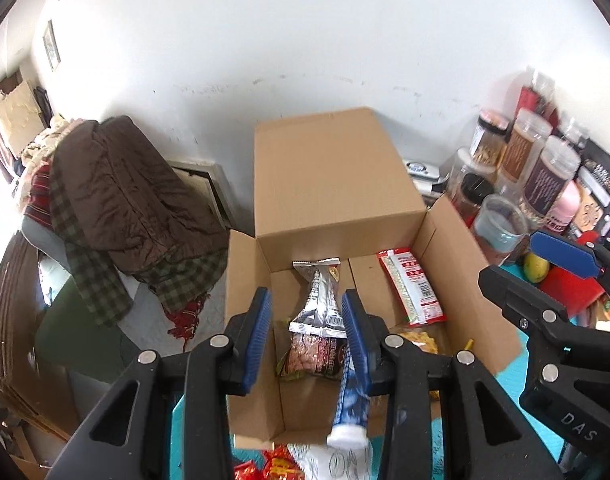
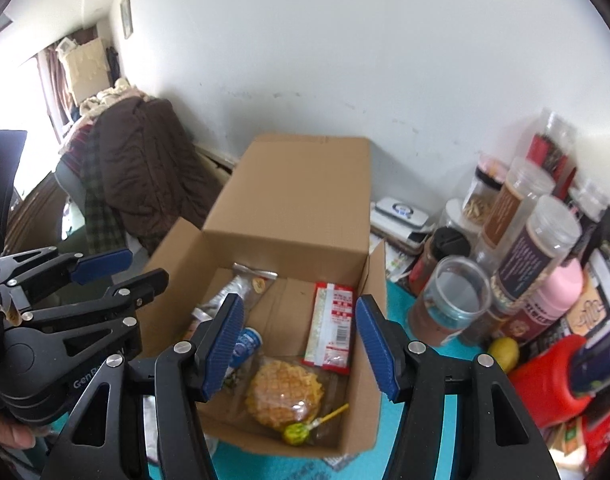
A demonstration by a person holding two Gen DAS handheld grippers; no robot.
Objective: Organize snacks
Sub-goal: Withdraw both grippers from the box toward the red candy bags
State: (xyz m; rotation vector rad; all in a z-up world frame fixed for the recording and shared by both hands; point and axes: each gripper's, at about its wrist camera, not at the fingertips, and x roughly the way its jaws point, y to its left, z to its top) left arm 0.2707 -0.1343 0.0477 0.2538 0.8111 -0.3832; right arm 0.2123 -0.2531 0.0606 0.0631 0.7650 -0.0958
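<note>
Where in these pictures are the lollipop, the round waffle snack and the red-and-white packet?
lollipop (image 2: 296,433), right wrist view, on its yellow-green wrapped head.
round waffle snack (image 2: 285,390), right wrist view, on the middle of the golden disc.
red-and-white packet (image 2: 333,326), right wrist view, on the middle of its label side.

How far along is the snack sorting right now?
Done: silver packet, red packet, waffle and lollipop lie in the cardboard box. In hand: nothing; left tongs and right tongs are open, with a blurred blue tube at the box. Left: red-wrapped snacks outside its front.
</note>
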